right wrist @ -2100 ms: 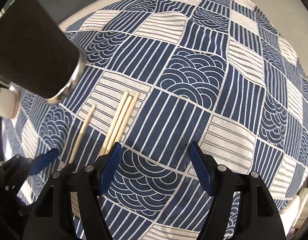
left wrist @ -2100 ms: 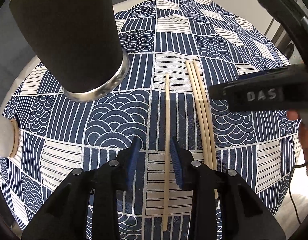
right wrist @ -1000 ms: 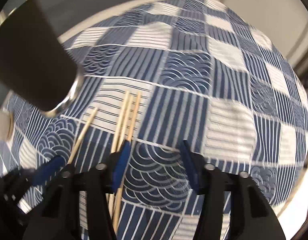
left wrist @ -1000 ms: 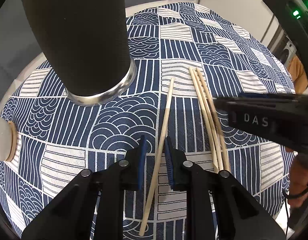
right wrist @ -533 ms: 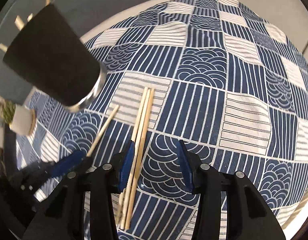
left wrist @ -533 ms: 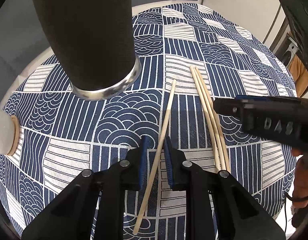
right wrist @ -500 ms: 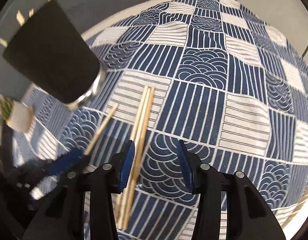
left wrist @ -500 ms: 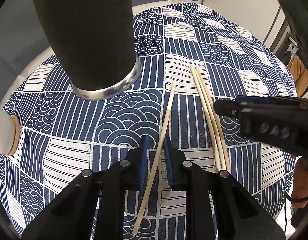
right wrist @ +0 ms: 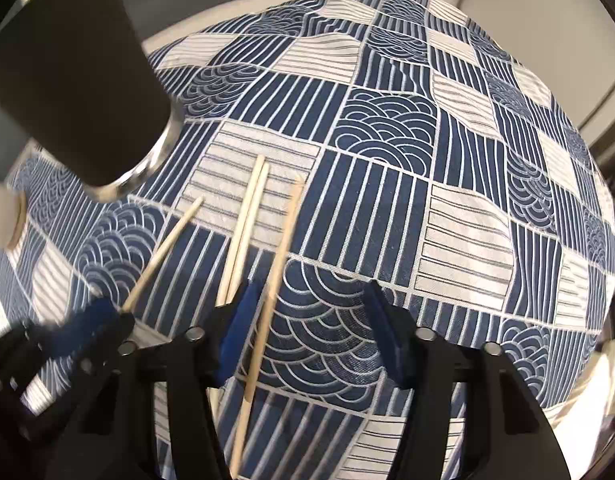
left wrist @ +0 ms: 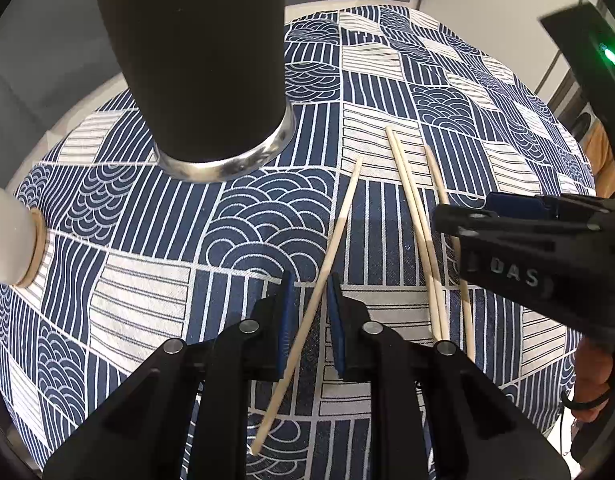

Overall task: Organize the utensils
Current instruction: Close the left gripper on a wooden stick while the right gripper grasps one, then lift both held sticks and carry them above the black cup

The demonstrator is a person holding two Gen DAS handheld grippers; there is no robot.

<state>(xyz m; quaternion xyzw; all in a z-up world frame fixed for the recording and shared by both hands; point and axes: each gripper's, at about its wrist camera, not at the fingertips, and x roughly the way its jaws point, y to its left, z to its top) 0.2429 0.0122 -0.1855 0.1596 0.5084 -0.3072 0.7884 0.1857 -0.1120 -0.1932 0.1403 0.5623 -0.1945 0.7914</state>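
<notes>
Well, the right tongs (right wrist: 312,294) had just been narrowing. Their jaws still stood apart with nothing clamped. One chopstick (right wrist: 285,240) now ran up between them, close against the jaw on the left tongs' side and well clear of the other. A moment earlier it had lain tight against two others. That pair (right wrist: 247,216) was now outside the same jaw, parted from it, so the squeeze seemed to have peeled one stick off the bundle. Whether the pad touched the stick I could not tell; it was blurred.

The left tongs (left wrist: 310,280) were clamped on the lone chopstick (left wrist: 337,232). It crossed slantwise between their pads, its far tip pointing ahead of them, and it looked lifted off the patterned cloth (right wrist: 387,140). The dark cup (left wrist: 203,60) stood ahead of the left tongs, off to their outer side.

By my reckoning one stick was ready to go into the cup and the right side's pick was only half made.
</notes>
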